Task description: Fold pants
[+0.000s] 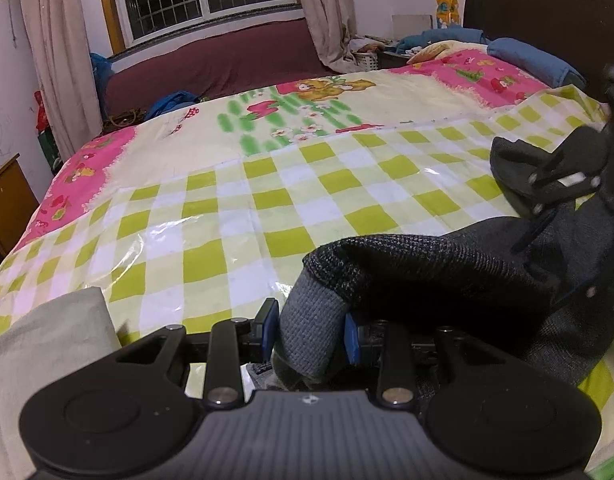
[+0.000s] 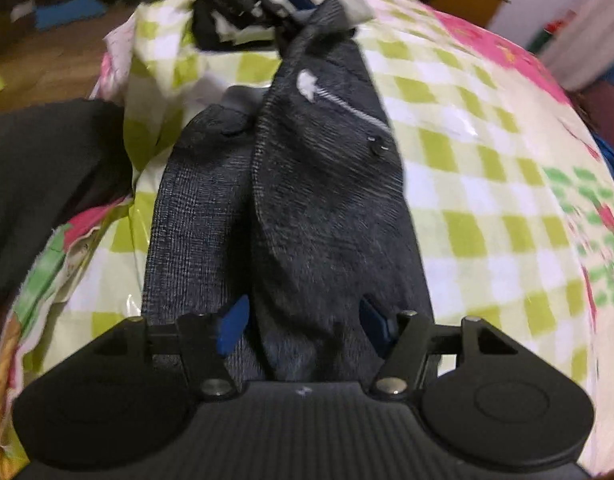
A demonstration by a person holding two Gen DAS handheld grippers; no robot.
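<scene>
Dark grey pants (image 1: 447, 264) hang stretched between my two grippers over the bed. In the left wrist view my left gripper (image 1: 309, 332) sits at the bottom, its blue pads (image 1: 267, 326) pressed on the bunched grey waistband (image 1: 311, 328). My right gripper (image 1: 547, 236) shows at the right edge, pointing down into the cloth. In the right wrist view my right gripper (image 2: 303, 326) has a thick fold of the pants (image 2: 319, 200) filling the gap between its blue pads (image 2: 233, 326). The left gripper (image 2: 303, 12) appears blurred at the top, holding the far end. A button (image 2: 377, 148) shows on the cloth.
A green-and-white checked plastic sheet (image 1: 267, 200) covers the near part of the bed, over a pink cartoon bedspread (image 1: 79, 176). A beige cloth (image 1: 47, 344) lies at the near left. Dark headboard (image 1: 547, 20) and blue pillow (image 1: 531, 60) are far right. Dark fabric (image 2: 47, 168) lies left.
</scene>
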